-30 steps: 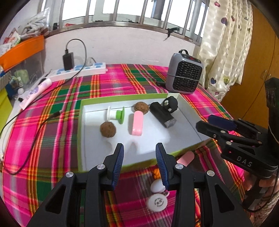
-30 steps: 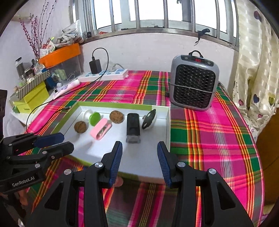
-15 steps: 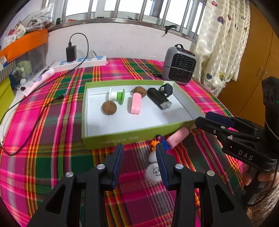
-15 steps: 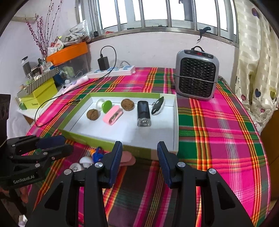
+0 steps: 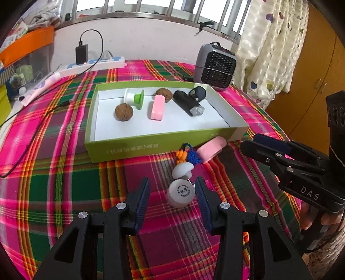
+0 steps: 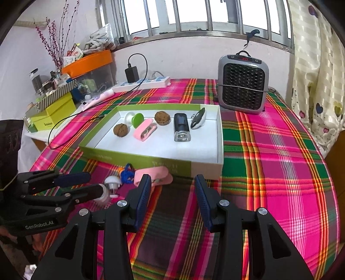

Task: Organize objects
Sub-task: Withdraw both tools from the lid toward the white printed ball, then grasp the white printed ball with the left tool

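"DAS" is showing in white on the right hand-held gripper [image 5: 267, 148] body. "GenRobot.AI" is showing on the left hand-held gripper [image 6: 86, 183] body. White round cap [image 5: 180, 193] is carrying a printed ring with "K" at center; the rest is too small. Green box [image 5: 151, 148] front is showing upside-down Chinese print, unreadable.

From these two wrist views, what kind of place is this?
Probably a room in a home: a table with a plaid cloth under a barred window, a small heater, a heart-print curtain and household clutter.
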`<state>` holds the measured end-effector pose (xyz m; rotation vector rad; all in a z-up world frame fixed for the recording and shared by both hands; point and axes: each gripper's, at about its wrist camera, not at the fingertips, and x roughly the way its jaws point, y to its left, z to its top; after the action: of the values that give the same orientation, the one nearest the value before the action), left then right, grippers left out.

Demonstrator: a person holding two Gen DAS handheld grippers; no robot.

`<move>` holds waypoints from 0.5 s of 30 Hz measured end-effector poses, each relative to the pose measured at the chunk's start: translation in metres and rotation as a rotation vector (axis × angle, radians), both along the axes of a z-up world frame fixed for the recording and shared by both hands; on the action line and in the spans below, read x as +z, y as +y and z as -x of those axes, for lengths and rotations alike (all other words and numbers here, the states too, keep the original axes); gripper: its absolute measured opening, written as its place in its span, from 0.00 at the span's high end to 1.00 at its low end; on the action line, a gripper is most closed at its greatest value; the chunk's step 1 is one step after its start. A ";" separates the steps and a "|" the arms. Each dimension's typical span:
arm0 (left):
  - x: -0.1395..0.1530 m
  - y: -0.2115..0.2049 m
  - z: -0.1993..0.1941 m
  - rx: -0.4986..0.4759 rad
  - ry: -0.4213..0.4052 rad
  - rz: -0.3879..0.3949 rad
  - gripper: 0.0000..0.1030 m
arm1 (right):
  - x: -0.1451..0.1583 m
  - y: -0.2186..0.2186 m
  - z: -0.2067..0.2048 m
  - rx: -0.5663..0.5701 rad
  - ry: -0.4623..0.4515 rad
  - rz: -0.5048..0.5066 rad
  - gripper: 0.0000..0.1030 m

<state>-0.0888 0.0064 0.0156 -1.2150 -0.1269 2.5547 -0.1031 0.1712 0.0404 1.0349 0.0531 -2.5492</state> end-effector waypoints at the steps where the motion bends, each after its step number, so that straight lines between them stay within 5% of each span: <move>1: -0.001 0.001 0.000 -0.004 -0.002 0.001 0.60 | 0.000 0.000 0.000 0.001 -0.002 0.002 0.58; 15: -0.010 0.003 0.001 0.011 -0.012 0.008 0.61 | -0.006 -0.005 -0.004 0.018 -0.018 -0.007 0.58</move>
<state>-0.0899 0.0095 0.0057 -1.2361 -0.1265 2.5596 -0.0993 0.1661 0.0344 1.0559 0.0665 -2.5249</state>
